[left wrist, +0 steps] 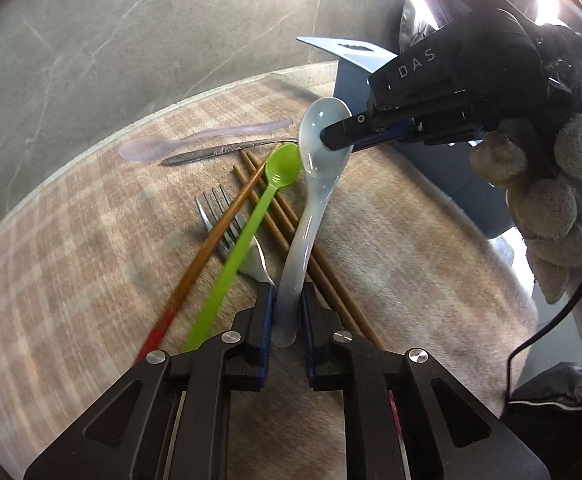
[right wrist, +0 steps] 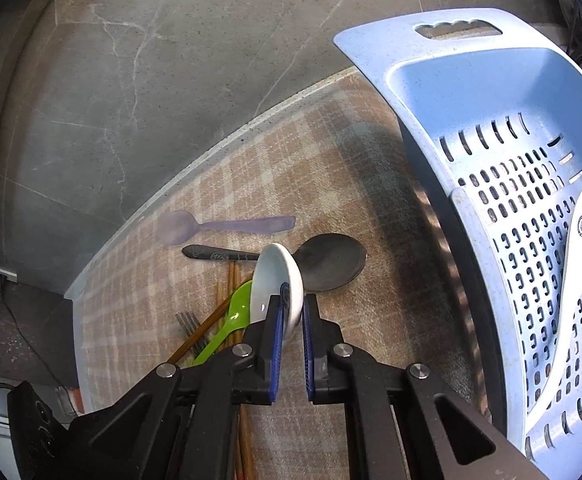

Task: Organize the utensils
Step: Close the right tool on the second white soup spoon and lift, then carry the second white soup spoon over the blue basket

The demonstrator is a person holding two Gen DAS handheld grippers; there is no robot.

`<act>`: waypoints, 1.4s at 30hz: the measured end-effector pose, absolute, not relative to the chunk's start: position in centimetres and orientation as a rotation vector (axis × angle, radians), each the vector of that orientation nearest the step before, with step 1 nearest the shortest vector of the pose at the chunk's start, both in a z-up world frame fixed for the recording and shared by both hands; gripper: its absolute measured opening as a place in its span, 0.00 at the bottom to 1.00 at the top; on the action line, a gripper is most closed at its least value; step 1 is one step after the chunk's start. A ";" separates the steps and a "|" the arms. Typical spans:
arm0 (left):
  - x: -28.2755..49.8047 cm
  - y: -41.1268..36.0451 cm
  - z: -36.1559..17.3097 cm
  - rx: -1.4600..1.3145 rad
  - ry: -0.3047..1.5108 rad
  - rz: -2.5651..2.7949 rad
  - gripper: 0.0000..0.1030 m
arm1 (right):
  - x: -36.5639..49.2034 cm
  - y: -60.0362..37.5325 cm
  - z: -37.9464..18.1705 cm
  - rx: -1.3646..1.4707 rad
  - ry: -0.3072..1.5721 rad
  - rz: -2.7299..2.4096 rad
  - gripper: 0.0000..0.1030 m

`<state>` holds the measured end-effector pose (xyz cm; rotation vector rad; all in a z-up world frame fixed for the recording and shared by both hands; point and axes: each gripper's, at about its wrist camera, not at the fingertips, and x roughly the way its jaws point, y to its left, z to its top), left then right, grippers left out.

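Note:
A white ceramic spoon (left wrist: pixel 311 184) is held above the checked tablecloth. My left gripper (left wrist: pixel 287 312) is shut on its handle end. My right gripper (right wrist: pixel 291 308) is closed on the rim of its bowl (right wrist: pixel 275 280); it shows in the left wrist view (left wrist: pixel 331 138) coming in from the right. On the cloth below lie a green plastic spoon (left wrist: pixel 251 216), a metal fork (left wrist: pixel 227 232), brown chopsticks (left wrist: pixel 275 208), a metal spoon (right wrist: pixel 323 260) and a translucent purple spoon (right wrist: pixel 227 224). A blue slotted basket (right wrist: pixel 443 92) at the right holds another white spoon (right wrist: pixel 579 248).
The table's far edge (right wrist: pixel 211 152) runs diagonally, with grey stone floor beyond. A black cable (left wrist: pixel 571 304) hangs by the gloved hand at the right. Open cloth lies between the utensil pile and the basket.

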<state>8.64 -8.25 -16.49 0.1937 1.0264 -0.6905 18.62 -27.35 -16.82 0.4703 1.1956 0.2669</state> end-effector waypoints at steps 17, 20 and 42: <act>3.7 -10.2 -13.6 0.059 0.963 -0.674 0.10 | 16.7 -30.2 -12.6 0.411 1.142 0.332 0.07; 3.1 -11.2 -13.0 0.038 0.953 -0.681 0.10 | 16.2 -31.5 -11.8 0.391 1.128 0.328 0.07; 3.4 -21.8 -10.8 -0.073 0.892 -0.748 0.10 | 15.5 -40.9 -6.3 0.208 1.018 0.236 0.06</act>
